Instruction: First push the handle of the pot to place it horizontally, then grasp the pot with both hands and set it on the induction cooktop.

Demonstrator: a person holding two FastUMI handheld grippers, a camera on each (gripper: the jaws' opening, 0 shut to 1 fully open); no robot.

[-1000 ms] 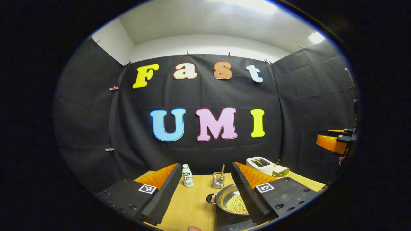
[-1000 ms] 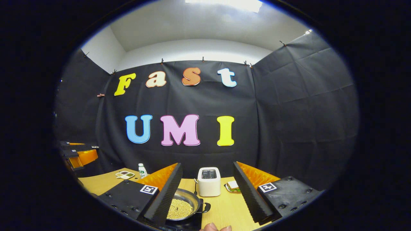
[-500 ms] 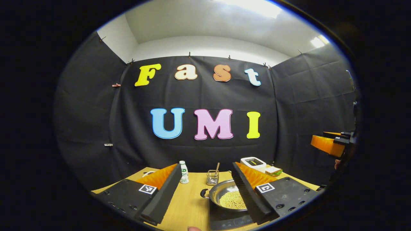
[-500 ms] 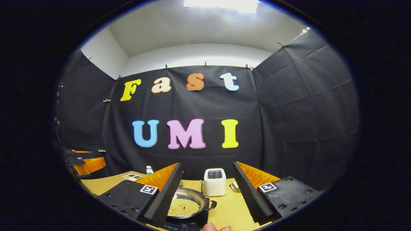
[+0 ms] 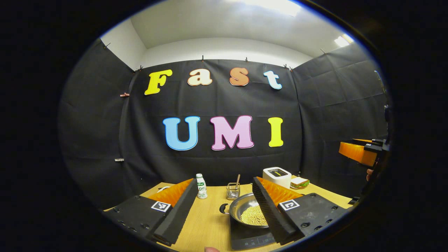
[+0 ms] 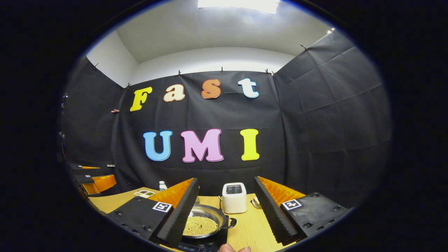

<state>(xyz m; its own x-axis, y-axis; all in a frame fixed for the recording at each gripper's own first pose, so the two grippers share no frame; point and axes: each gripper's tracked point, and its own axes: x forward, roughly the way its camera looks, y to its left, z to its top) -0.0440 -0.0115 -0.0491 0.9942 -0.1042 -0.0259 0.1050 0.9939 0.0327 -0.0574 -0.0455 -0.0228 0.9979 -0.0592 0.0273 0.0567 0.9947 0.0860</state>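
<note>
A steel pot [image 5: 245,210] holding yellow beans rests on the black induction cooktop [image 5: 246,237]; one small black handle [image 5: 223,209] points left. In the right gripper view the same pot [image 6: 206,220] sits on the cooktop [image 6: 210,244] with a handle [image 6: 231,222] pointing right. My left gripper [image 5: 222,210] is open, raised, back from the pot, with nothing between its fingers. My right gripper [image 6: 224,210] is open too and empty. The right gripper [image 5: 358,152] shows at the far right of the left gripper view; the left gripper [image 6: 92,176] shows at the far left of the right gripper view.
On the wooden table [image 5: 206,224] stand a small white bottle [image 5: 200,186], a glass jar with a stick [image 5: 232,190], a white toaster [image 5: 277,176] and a sandwich [image 5: 299,182]. The right gripper view shows the toaster [image 6: 233,197] and a small tray [image 6: 143,193].
Both grippers have drawn back and up from the pot. The pot stays on the cooktop and now sits a little farther off in both views.
</note>
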